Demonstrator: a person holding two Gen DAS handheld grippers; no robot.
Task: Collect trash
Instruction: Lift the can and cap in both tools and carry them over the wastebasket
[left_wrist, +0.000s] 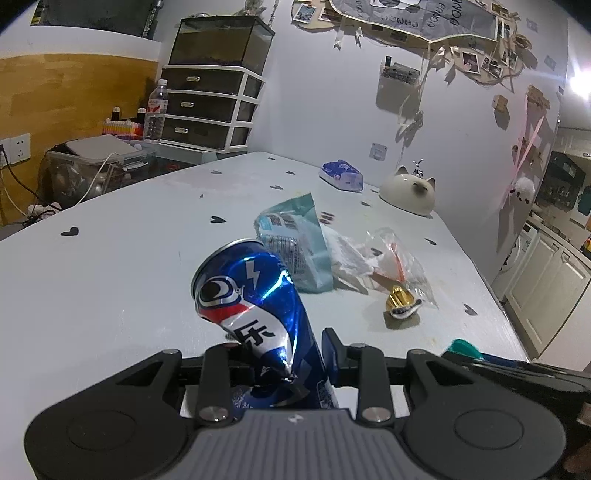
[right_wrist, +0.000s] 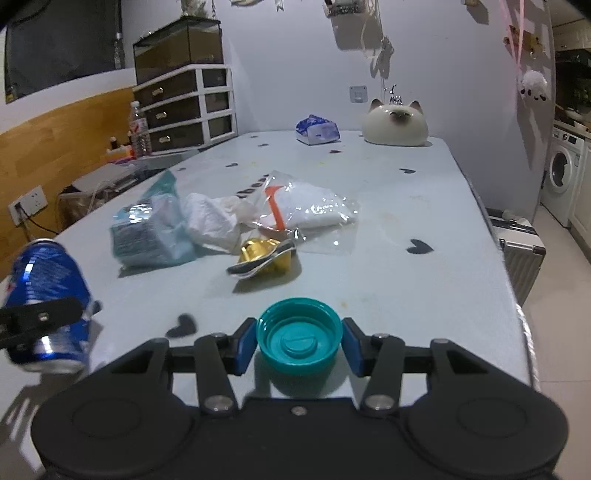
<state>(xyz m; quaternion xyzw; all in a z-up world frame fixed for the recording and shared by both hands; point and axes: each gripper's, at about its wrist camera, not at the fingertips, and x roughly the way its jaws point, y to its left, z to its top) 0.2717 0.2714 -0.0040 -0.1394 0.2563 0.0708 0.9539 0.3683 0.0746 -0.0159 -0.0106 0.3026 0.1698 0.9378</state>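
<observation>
My left gripper (left_wrist: 282, 354) is shut on a dented blue Pepsi can (left_wrist: 251, 299) and holds it above the pale table (left_wrist: 110, 280). The can also shows at the left of the right wrist view (right_wrist: 48, 295). My right gripper (right_wrist: 299, 341) is shut on a teal bottle cap (right_wrist: 299, 338), open side toward the camera, over the table's near edge. Ahead lie a teal packet (right_wrist: 151, 229), crumpled white tissue (right_wrist: 212, 218), a clear plastic bag (right_wrist: 317, 210) with an orange strip, and a gold foil cup (right_wrist: 262, 254).
A cat-shaped ceramic dish (right_wrist: 395, 123) and a blue tissue pack (right_wrist: 317, 129) stand at the table's far end by the wall. A drawer unit (right_wrist: 184, 107) and water bottle (right_wrist: 138, 129) stand at far left. The table's right edge drops to the floor beside a suitcase (right_wrist: 521, 254).
</observation>
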